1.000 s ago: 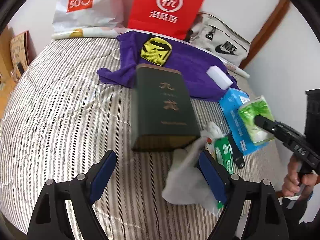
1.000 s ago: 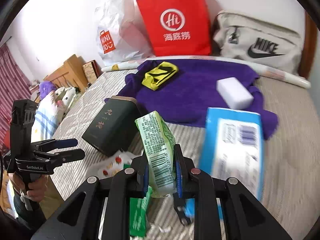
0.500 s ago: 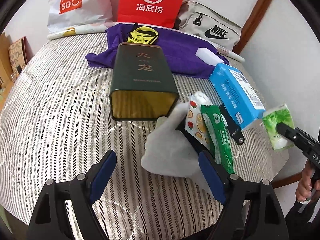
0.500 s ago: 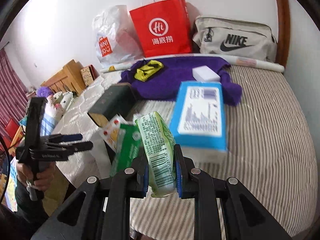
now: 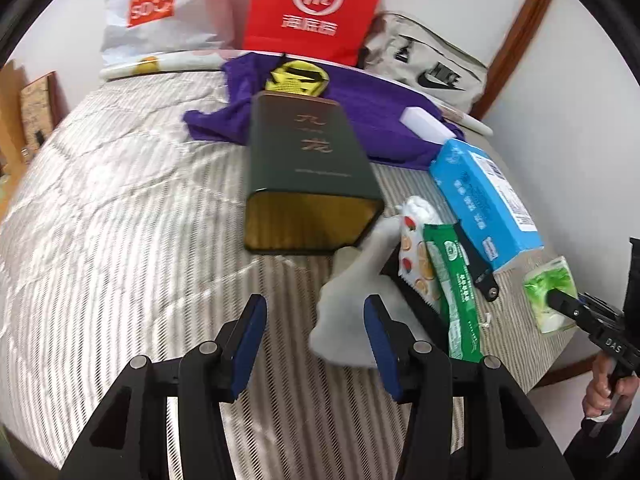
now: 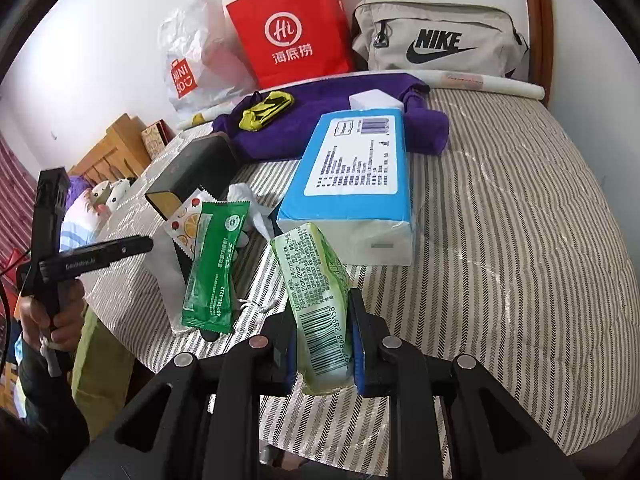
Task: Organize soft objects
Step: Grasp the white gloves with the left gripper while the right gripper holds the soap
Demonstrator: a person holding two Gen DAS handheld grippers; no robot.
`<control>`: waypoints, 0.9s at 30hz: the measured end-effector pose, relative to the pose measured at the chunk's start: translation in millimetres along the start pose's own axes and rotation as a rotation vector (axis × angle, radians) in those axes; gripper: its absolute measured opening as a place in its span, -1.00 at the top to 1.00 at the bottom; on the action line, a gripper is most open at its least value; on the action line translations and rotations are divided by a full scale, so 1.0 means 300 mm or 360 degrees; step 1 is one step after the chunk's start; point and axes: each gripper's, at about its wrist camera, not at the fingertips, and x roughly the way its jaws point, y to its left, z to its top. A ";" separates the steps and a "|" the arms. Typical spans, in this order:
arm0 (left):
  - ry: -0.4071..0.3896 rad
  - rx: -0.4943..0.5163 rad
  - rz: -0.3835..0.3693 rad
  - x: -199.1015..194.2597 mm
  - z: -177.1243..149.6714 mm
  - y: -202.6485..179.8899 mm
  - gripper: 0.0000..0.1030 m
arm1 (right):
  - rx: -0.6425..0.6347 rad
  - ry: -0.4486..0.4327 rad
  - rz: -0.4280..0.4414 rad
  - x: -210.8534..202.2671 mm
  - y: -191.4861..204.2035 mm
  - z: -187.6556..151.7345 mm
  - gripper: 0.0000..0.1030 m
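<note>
— Fingers first: what do we have in each gripper?

— Our right gripper (image 6: 323, 354) is clenched on the green tissue pack (image 6: 318, 304), gripped near its barcode end and carried above the near edge of the bed (image 6: 520, 240). Our left gripper (image 5: 316, 340) has just been closing, with the grey sock (image 5: 348, 304) between its fingers (image 5: 378, 336); we cannot see the pads pressing it yet, so we count them as released.

— Where does the sock lie?

— Near the bed's front edge, just in front of the dark green tin (image 5: 308, 168) and touching the sachets (image 5: 448, 276) to its right. The blue tissue box (image 5: 484, 196) sits further right, toward the bed's right edge.

— How will these handle?

— We judge both light and limp. The sock will likely bunch and drape, so taking it across its thick middle fold seems safer than a loose tip. The pack's film looks slick and squashy; a grip across its narrow faces should hold.
</note>
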 end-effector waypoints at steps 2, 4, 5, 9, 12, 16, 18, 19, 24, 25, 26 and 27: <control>0.0012 0.0027 -0.0015 0.019 0.007 -0.015 0.11 | 0.0005 0.0016 0.0000 0.011 -0.004 -0.001 0.58; 0.0028 0.0067 -0.0046 0.040 0.010 -0.034 0.41 | 0.0013 0.0029 -0.0016 0.021 -0.008 -0.006 0.58; 0.0041 0.0081 -0.0062 0.048 0.009 -0.039 0.59 | 0.0012 0.0036 -0.0026 0.027 -0.010 -0.008 0.58; 0.0027 0.0137 -0.0045 0.050 0.002 -0.057 0.83 | 0.0026 0.0068 -0.0063 0.051 -0.025 -0.021 0.58; -0.0012 0.0093 -0.0069 0.014 -0.003 -0.030 0.86 | 0.0042 0.0081 -0.0072 0.060 -0.036 -0.027 0.58; -0.0025 0.0012 -0.0004 -0.032 -0.014 0.027 0.86 | 0.0040 0.0078 -0.0079 0.060 -0.037 -0.030 0.59; -0.0036 -0.0043 0.0012 -0.056 -0.027 0.066 0.87 | 0.0036 0.0074 -0.0093 0.059 -0.035 -0.031 0.59; -0.0044 -0.0066 0.0025 -0.073 -0.037 0.089 0.87 | 0.0036 0.0071 -0.0091 0.058 -0.035 -0.032 0.59; -0.0059 -0.0138 0.0182 -0.127 -0.068 0.173 0.87 | 0.0042 0.0064 -0.0093 0.055 -0.045 -0.036 0.59; -0.0061 -0.0159 0.0208 -0.135 -0.072 0.191 0.87 | 0.0045 0.0064 -0.0095 0.053 -0.047 -0.037 0.59; -0.0057 -0.0165 0.0216 -0.137 -0.075 0.202 0.86 | 0.0046 0.0063 -0.0098 0.052 -0.050 -0.038 0.59; -0.0041 -0.0161 0.0217 -0.136 -0.079 0.211 0.86 | 0.0051 0.0062 -0.0099 0.051 -0.053 -0.039 0.59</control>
